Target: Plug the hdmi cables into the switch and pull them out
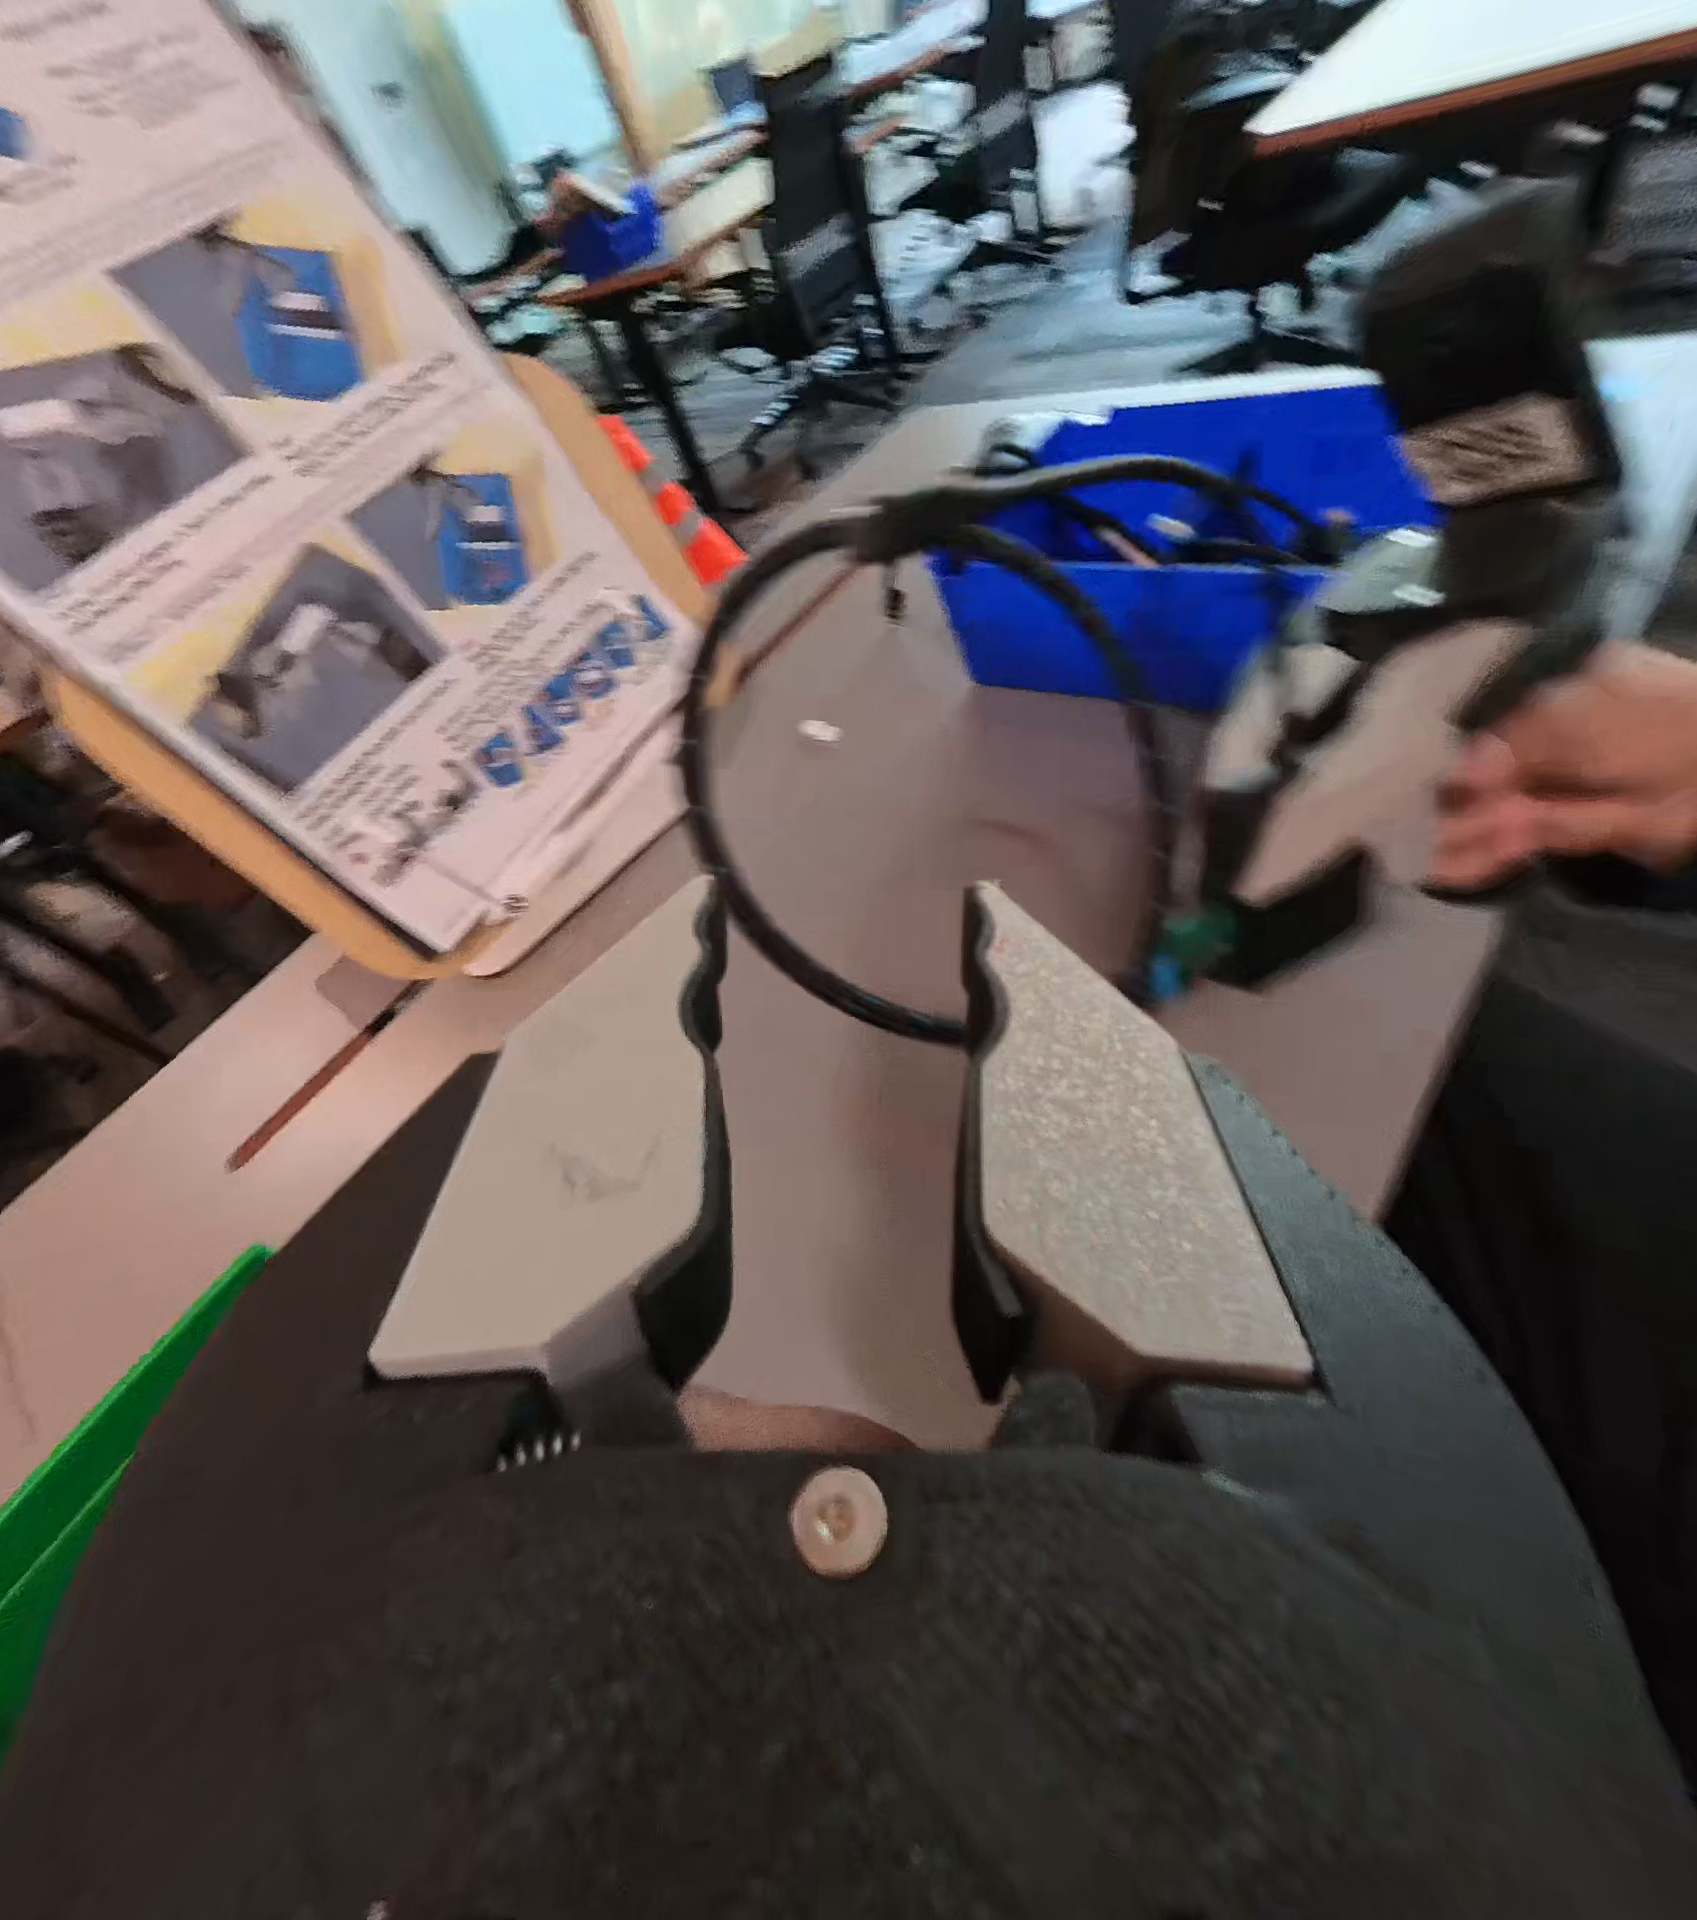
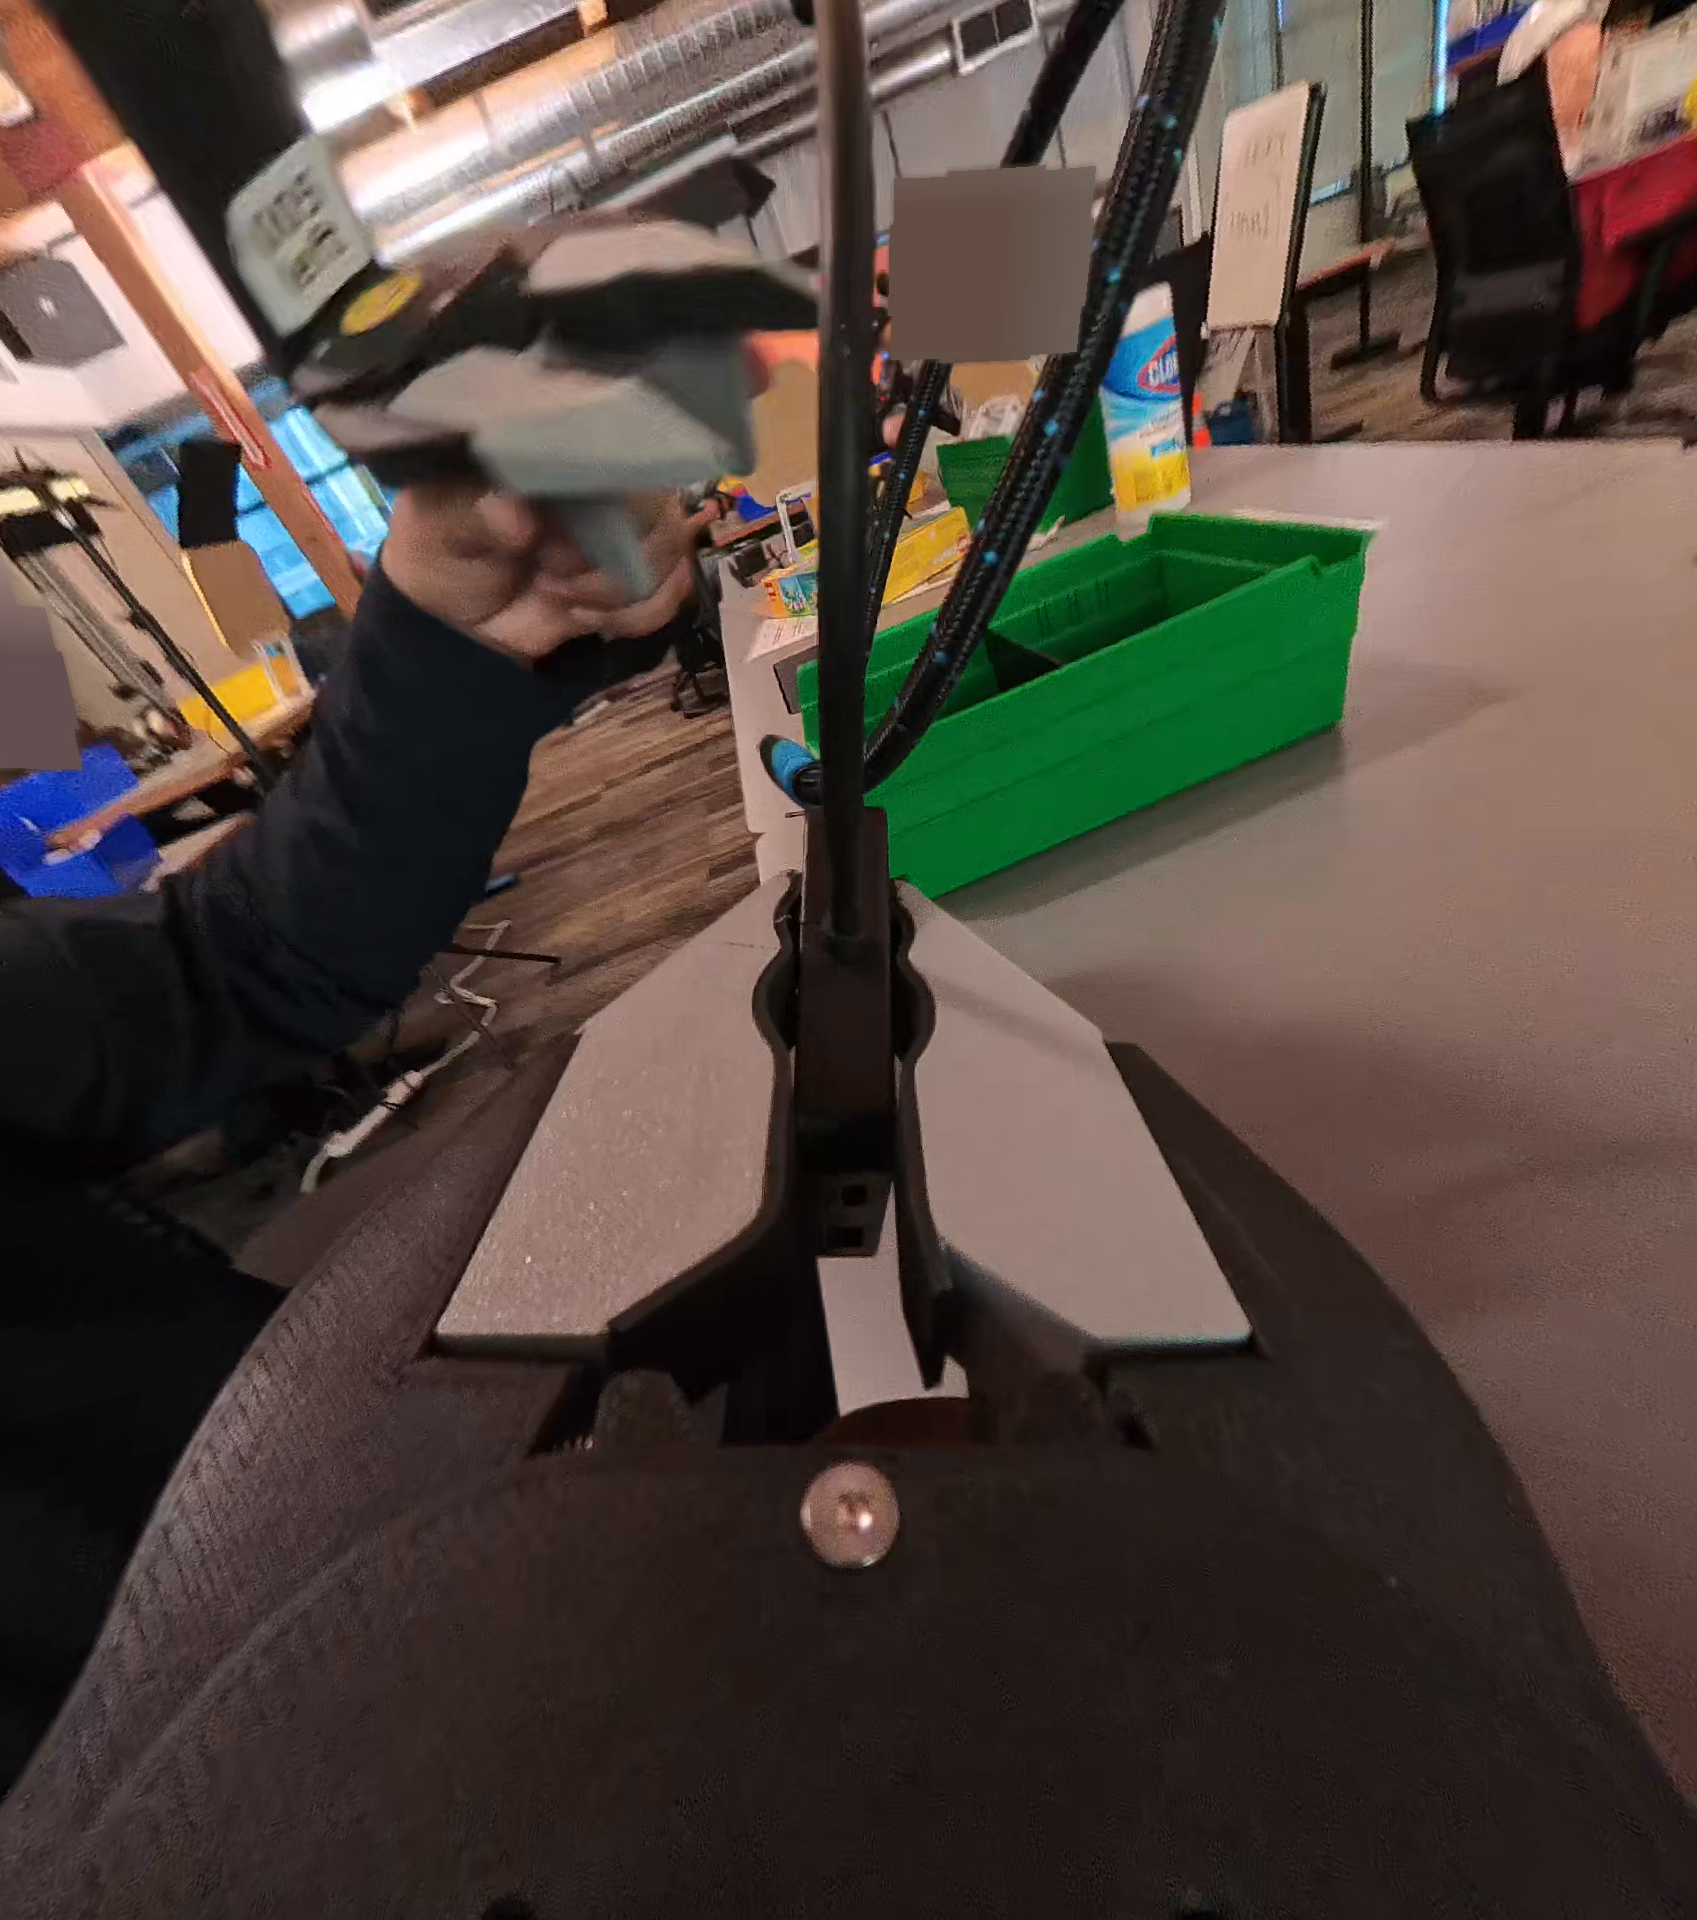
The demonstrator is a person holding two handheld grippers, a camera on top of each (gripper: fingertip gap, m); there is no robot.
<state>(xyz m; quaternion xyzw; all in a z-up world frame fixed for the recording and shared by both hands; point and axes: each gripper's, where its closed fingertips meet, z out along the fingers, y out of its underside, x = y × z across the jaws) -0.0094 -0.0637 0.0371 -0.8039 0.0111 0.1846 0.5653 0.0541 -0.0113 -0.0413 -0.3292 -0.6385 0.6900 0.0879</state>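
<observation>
My right gripper (image 2: 846,906) is shut on a black HDMI plug (image 2: 844,1049), and its smooth black cable (image 2: 839,416) runs straight up out of view. A braided black cable with blue flecks (image 2: 1031,416) hangs beside it, down toward the green bin (image 2: 1135,675). My left gripper (image 1: 844,914) is open and empty above the table (image 1: 875,1143). A black cable loop (image 1: 709,727) curves just past its fingertips, with a free plug end (image 1: 885,525) higher up. The right gripper (image 1: 1343,758) shows blurred at the right. I cannot make out the switch.
A blue bin (image 1: 1135,634) holding cables sits at the table's far side. A tilted board with an instruction sheet (image 1: 252,468) stands at the left. A wipes canister (image 2: 1150,405) stands behind the green bin. The left gripper (image 2: 636,364) is raised in a hand.
</observation>
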